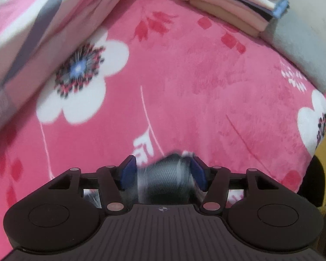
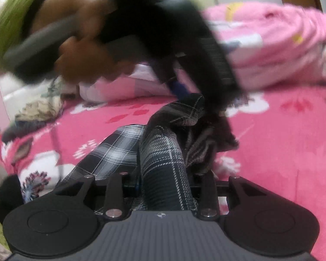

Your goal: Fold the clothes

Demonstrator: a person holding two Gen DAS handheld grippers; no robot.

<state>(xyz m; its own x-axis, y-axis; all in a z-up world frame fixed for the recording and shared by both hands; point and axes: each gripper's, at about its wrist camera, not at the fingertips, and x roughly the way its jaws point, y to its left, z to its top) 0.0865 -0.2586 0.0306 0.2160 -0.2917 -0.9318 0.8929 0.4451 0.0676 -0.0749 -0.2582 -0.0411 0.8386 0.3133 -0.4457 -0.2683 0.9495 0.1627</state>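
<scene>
A black-and-white plaid garment [image 2: 163, 152] hangs stretched between both grippers above a pink floral bedspread [image 1: 184, 76]. My left gripper [image 1: 163, 169] is shut on a bunched fold of the plaid garment [image 1: 165, 174] between its blue pads. In the right wrist view my right gripper [image 2: 163, 184] is shut on the garment, and its fingertips are hidden by the cloth. The left gripper [image 2: 184, 91], held in a hand, grips the garment's far end in that view, blurred.
A stack of folded clothes [image 1: 228, 0] lies at the far right of the bed beside a grey folded item [image 1: 300, 50]. A pink pillow [image 1: 32, 32] lies at left. A pink quilt heap [image 2: 271, 43] and crumpled clothes [image 2: 37, 108] lie behind.
</scene>
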